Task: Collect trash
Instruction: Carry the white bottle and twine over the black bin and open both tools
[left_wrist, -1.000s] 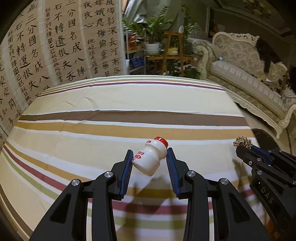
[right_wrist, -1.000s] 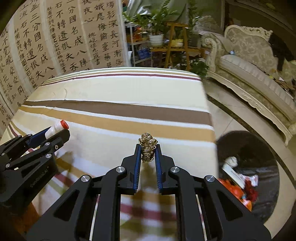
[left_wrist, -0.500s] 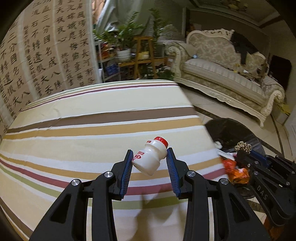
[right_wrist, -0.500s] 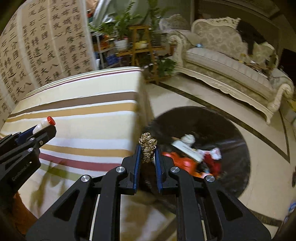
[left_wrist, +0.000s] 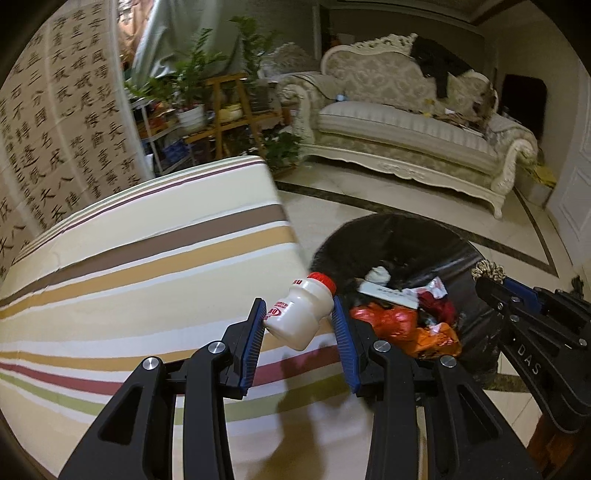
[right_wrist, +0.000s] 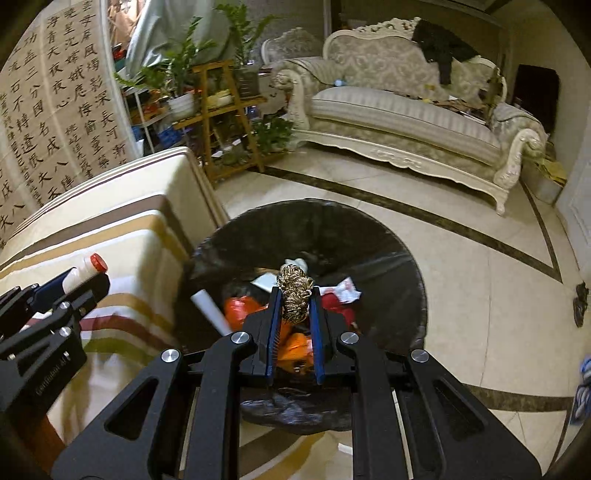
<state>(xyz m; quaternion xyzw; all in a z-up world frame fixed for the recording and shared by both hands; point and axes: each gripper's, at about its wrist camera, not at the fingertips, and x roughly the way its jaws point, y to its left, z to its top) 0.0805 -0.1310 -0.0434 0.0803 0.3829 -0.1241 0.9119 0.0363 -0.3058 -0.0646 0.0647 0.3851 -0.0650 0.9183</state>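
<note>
Beside the desk with its striped cloth stands a black-lined trash bin on the tiled floor, already holding orange wrappers, red scraps and a white paper tube. Beyond it a cream sofa lines the far wall, a wooden plant stand sits to its left, and a calligraphy screen rises behind the desk.

My left gripper is clamped on a small white drink bottle with a red cap, tilted cap-up to the right; it hangs over the desk's right edge, the cap just reaching the bin's rim. My right gripper pinches a crumpled gold wad between its blue pads, directly above the trash in the bin.

The left wrist view shows the bottle's red lettering and my right gripper from the side, the gold wad poking out at its tip over the bin's far edge. The right wrist view alone shows the whole bin opening and the white tube inside, and only the bottle's cap end beyond my left gripper.
</note>
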